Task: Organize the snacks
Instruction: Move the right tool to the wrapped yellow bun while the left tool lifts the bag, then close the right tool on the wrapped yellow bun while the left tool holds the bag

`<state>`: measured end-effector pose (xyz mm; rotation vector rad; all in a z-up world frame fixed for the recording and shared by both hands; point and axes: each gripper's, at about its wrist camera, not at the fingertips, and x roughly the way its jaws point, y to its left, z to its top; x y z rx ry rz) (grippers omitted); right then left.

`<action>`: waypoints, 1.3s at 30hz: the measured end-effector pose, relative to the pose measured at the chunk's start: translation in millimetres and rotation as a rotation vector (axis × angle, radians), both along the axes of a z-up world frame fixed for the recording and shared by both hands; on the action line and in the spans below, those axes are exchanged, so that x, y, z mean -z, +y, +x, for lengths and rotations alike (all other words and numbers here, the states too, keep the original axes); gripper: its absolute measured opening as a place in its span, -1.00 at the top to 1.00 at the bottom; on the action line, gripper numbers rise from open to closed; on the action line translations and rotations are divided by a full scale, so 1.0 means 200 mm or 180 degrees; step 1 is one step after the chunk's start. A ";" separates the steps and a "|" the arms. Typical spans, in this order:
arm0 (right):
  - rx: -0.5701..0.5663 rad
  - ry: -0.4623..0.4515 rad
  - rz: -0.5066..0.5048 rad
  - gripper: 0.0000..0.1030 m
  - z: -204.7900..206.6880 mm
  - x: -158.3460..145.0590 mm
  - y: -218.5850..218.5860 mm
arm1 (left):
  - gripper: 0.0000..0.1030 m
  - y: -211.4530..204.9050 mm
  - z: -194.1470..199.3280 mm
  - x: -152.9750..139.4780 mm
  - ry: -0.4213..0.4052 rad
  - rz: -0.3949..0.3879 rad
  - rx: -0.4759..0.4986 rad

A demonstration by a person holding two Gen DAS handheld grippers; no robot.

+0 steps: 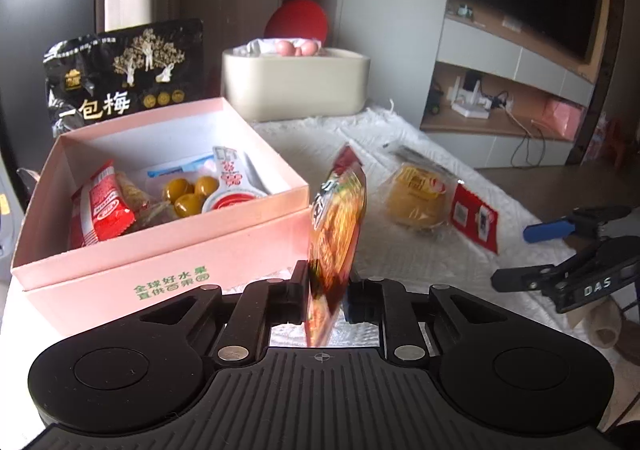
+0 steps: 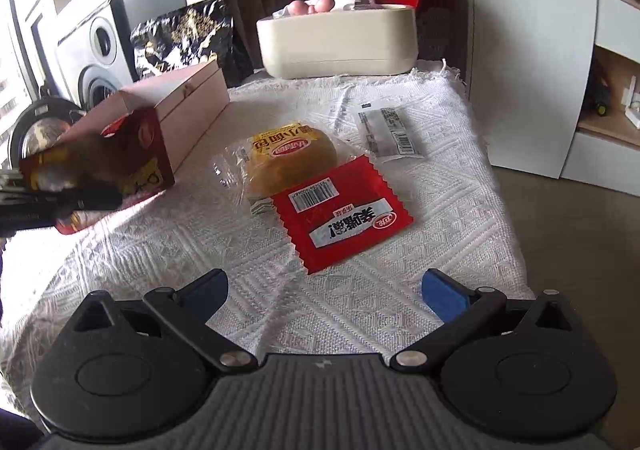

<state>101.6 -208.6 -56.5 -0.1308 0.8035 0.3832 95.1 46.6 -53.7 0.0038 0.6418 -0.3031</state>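
Left claw (image 1: pixel 326 286) clenched on a snack packet (image 1: pixel 338 218), held on edge above the table (image 2: pixel 360 310), just beside the pink box (image 1: pixel 168 250); box open, snacks inside; right claw (image 2: pixel 324 290) released, nothing between its pads, above the white cloth; red packet (image 2: pixel 344 214) overlaps a wrapped bun (image 2: pixel 292 154); 1 clear wrapper (image 2: pixel 390 132) farther back.

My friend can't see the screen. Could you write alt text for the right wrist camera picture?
An open right gripper hovers over a white cloth where a red snack packet, a wrapped bun and a clear wrapper lie. At left, the left gripper holds a snack pouch beside a pink box.
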 end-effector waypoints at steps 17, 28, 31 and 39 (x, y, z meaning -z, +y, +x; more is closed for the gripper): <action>-0.0308 -0.0321 -0.0614 -0.71 0.38 0.02 0.44 | 0.63 0.05 0.01 0.03 0.0095 -0.0395 -0.0119; -0.0404 -0.0434 -0.0359 -0.20 0.17 -0.14 0.44 | 0.68 0.10 0.05 0.07 0.0044 -0.0643 -0.0202; -0.0468 -0.0457 -0.0354 -0.20 0.07 -0.17 0.45 | 0.70 0.12 -0.02 0.02 -0.0020 -0.0638 -0.0159; -0.0605 -0.0458 -0.0528 -0.20 -0.13 -0.18 0.47 | 0.72 0.15 -0.27 -0.03 -0.0001 -0.0588 -0.0141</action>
